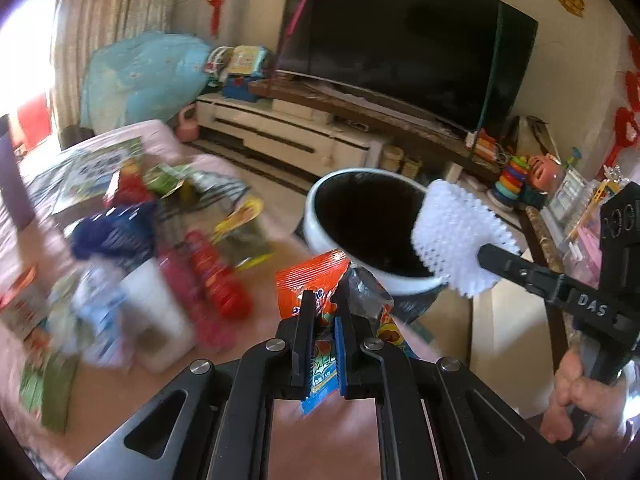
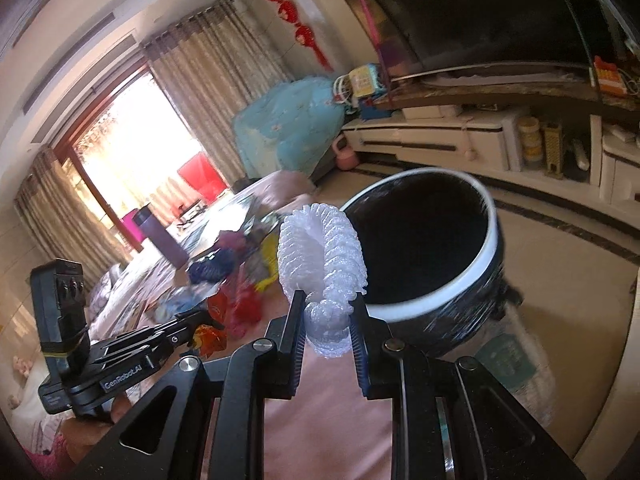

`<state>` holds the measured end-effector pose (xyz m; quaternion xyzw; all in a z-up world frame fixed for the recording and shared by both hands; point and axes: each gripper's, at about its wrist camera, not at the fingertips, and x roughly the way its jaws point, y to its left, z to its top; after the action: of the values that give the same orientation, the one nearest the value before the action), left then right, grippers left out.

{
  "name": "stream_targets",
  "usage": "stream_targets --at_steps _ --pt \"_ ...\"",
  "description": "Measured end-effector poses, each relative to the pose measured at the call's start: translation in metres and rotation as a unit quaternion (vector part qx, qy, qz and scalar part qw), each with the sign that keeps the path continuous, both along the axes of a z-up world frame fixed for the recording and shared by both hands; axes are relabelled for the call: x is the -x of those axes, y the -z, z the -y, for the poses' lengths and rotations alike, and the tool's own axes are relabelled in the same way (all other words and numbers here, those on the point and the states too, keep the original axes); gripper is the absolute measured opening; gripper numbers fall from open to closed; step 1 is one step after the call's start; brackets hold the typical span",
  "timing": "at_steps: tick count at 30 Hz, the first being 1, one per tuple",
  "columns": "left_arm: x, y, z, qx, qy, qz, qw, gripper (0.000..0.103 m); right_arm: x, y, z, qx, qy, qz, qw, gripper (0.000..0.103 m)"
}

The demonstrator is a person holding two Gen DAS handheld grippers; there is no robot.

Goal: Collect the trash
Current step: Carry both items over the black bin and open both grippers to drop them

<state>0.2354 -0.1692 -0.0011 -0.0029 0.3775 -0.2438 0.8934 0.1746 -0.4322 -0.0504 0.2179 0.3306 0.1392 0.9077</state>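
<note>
From the left wrist camera we see our left hand-held gripper [image 1: 323, 300] pinching a crumpled orange foil snack wrapper [image 1: 312, 286], its jaws pressed together on it, with the wrapper's lower end hanging between the finger bars. Just beyond it stands the round black trash bin with a white rim [image 1: 320, 200], open and dark inside. Our right hand-held gripper [image 1: 486, 254] reaches in from the right, clamped on a white foam fruit net [image 1: 456, 232] that hangs over the bin's rim. To the left, on the pink-covered bench [image 1: 256, 292], more wrappers [image 1: 212, 276] lie scattered and blurred.

From the right wrist camera we see the right hand-held gripper [image 2: 326, 300] squeezing the white foam fruit net [image 2: 322, 256], which curls upward between the pads. The bin [image 2: 494, 240] sits right behind it on the floor beside the bench [image 2: 328, 420]. The left hand-held gripper [image 2: 208, 326] shows at lower left, orange wrapper [image 2: 210, 338] at its tip.
</note>
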Motion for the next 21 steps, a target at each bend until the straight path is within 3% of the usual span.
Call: stream_targets --at_steps 18,21 --pt "-0.11 0.03 0.082 -0.006 0.03 -0.015 0.9994 0.007 -0.066 0.017 0.042 0.021 0.021 -0.038 0.999 0.022" --pt "-0.122 0.035 0.09 -0.014 0.028 -0.018 0.9993 0.019 -0.073 0.02 0.044 0.026 0.023 -0.044 0.998 0.026"
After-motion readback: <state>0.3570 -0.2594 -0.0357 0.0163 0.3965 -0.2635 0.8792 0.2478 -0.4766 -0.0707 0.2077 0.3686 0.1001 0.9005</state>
